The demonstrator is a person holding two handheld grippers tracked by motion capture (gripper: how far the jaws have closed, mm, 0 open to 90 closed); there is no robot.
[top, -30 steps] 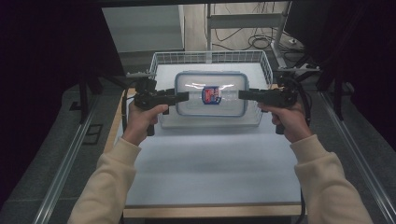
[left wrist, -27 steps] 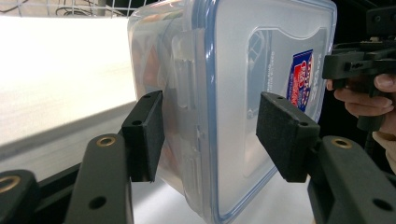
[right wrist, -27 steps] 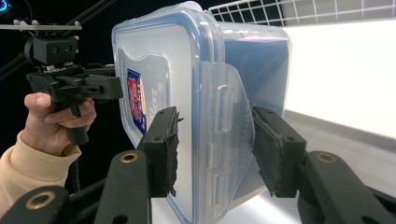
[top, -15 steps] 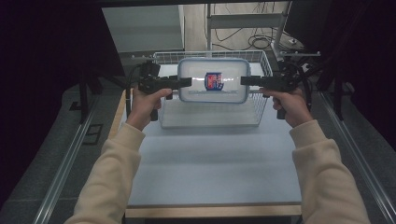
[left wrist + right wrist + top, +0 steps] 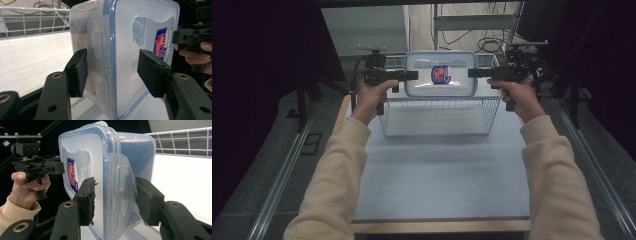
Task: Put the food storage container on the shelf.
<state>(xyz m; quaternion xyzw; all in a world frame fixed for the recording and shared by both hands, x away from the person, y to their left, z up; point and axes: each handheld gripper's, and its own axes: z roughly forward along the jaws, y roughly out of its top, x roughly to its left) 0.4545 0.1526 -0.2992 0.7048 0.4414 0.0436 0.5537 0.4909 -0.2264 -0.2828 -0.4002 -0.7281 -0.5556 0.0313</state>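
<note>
The lidded container hangs above the wire basket, long axis running 9 to 3 o'clock. Left tool clamps its 9 o'clock end, right tool its 3 o'clock end; lid faces the person.

Both arms stretched forward, a gripper raised in each hand.

The left hand holds the left gripper level, its jaws pointing inward to the right and closed on the left end of what hangs between the two; the right hand holds the right gripper level too, its jaws pointing inward to the left and pressed on the other end. The two grippers face each other at about the same height. Both forearms, in cream sleeves, reach up from the bottom of the high view, the wrists nearly straight.
</note>
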